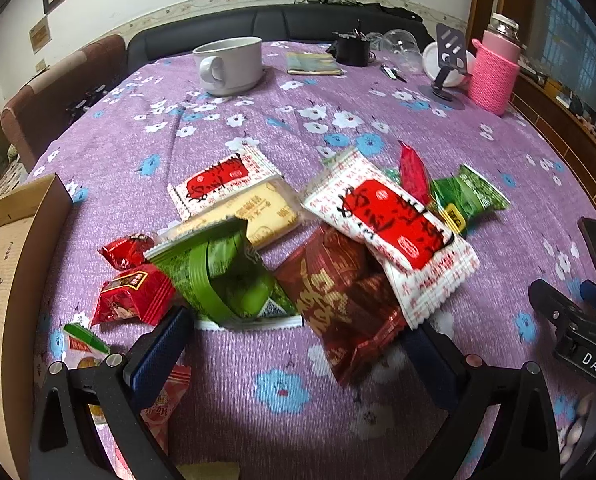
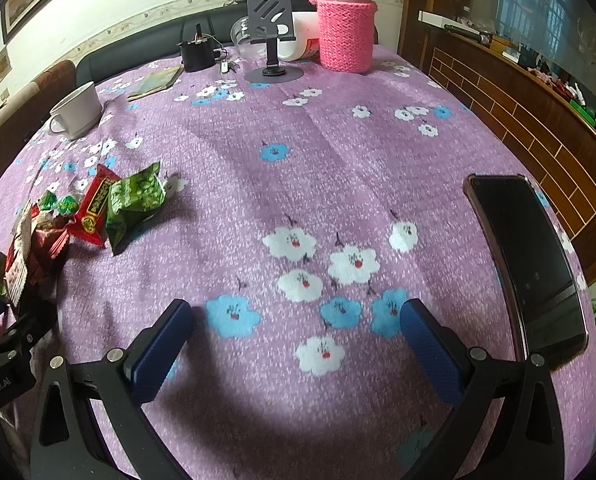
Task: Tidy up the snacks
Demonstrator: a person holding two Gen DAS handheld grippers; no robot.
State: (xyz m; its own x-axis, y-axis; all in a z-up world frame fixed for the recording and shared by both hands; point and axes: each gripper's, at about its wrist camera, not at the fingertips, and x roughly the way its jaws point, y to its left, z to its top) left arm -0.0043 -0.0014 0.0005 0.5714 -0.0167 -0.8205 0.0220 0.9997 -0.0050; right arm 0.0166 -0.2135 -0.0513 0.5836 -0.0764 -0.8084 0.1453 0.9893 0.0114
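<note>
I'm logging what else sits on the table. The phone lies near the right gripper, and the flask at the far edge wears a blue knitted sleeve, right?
Not quite: the flask's knitted sleeve is pink, not blue, as the right wrist view shows plainly. The rest holds: the phone lies on the tablecloth near the right gripper, and the flask stands at the far edge.

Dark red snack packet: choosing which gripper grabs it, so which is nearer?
Left. The left gripper straddles the dark red snack packet; the right gripper is off to its right.
</note>
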